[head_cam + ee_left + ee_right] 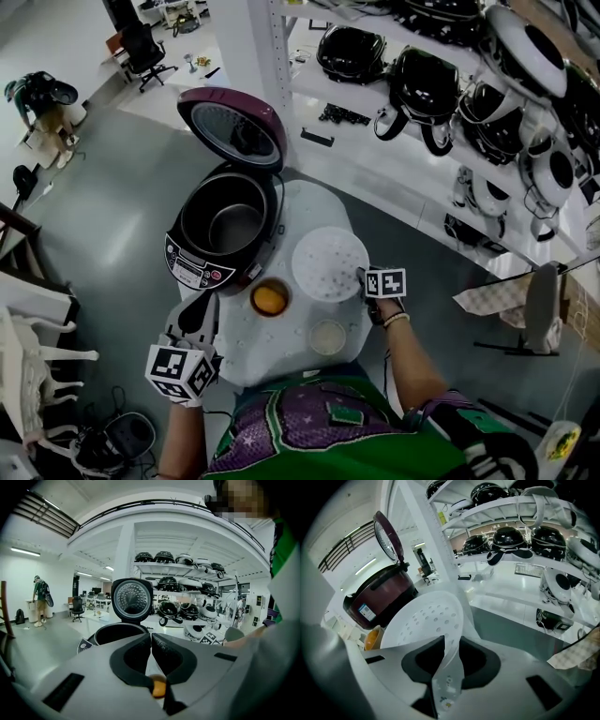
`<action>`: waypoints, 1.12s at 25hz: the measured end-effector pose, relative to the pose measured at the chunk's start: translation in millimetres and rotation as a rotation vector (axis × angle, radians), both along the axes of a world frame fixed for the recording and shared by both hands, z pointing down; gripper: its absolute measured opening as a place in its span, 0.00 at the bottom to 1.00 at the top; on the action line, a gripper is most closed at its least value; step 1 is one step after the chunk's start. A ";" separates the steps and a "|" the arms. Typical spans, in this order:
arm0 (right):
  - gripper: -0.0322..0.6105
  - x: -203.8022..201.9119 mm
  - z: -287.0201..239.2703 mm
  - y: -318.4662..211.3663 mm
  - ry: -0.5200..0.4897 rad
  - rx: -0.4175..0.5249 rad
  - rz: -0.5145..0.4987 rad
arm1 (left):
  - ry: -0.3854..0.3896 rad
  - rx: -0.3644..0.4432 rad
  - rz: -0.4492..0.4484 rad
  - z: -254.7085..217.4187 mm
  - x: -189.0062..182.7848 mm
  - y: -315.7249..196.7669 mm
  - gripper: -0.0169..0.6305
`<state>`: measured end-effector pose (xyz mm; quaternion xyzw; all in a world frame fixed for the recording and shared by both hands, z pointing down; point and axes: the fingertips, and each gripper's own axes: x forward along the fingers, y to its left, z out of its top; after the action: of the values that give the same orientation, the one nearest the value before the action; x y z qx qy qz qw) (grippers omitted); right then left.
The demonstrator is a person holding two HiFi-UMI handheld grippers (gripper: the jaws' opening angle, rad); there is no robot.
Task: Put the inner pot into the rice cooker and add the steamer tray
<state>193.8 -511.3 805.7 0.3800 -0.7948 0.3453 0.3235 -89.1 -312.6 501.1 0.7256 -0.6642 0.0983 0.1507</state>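
Left gripper [151, 637]: jaws together, nothing between them, pointing slightly down.
Right gripper [451, 644]: jaws clamped on tray [424, 620] rim, angled steeply down.
Right forearm [412, 361]: stretched forward.

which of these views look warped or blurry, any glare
Left gripper view and right gripper view: fisheye, straight edges bowed, corners black. Right gripper view: white perforated round steamer tray goes soft near the lens. Head view: dim, flat light, sharp, no harsh glare.

Rice cooker [192, 264] mouth open
Raised lid [234, 127] blocks its 12 o'clock; steamer tray [328, 262] stands at 4, orange cup [270, 299] at 5 o'clock.
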 end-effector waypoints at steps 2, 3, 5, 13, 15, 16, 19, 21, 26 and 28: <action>0.21 -3.4 2.0 -1.3 0.020 0.004 -0.002 | 0.005 -0.004 -0.008 1.3 -2.7 2.7 0.07; 0.21 -4.2 2.3 -1.9 0.030 0.007 0.000 | 0.006 -0.004 -0.011 1.5 -3.9 4.1 0.07; 0.19 -5.3 2.3 -2.5 0.043 0.007 0.008 | 0.008 -0.004 -0.018 1.4 -6.1 7.0 0.07; 0.08 -2.8 3.2 -2.0 0.077 -0.013 0.078 | 0.012 0.006 -0.035 -2.6 -9.4 15.4 0.07; 0.08 -0.4 2.5 -0.5 0.076 -0.017 0.089 | 0.015 0.009 -0.039 -3.2 -10.7 18.4 0.07; 0.08 0.6 2.1 -0.2 0.068 -0.020 0.099 | 0.016 0.010 -0.043 -3.3 -11.8 20.4 0.07; 0.08 6.1 -1.9 -0.2 0.040 -0.025 0.144 | 0.018 0.012 -0.050 -2.8 -14.4 26.0 0.07; 0.08 9.2 -8.2 -0.3 0.024 -0.022 0.163 | 0.020 0.013 -0.051 -2.5 -16.1 29.2 0.07; 0.08 13.0 -27.1 -1.7 0.016 0.016 0.173 | 0.025 0.031 -0.053 -8.8 -19.2 35.4 0.07; 0.08 14.3 -35.2 -0.7 0.009 0.026 0.181 | 0.024 0.040 -0.052 -13.1 -21.0 38.0 0.07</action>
<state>208.1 -512.1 770.4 0.4560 -0.7601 0.3612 0.2894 -110.1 -274.6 487.9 0.7121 -0.6828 0.0721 0.1466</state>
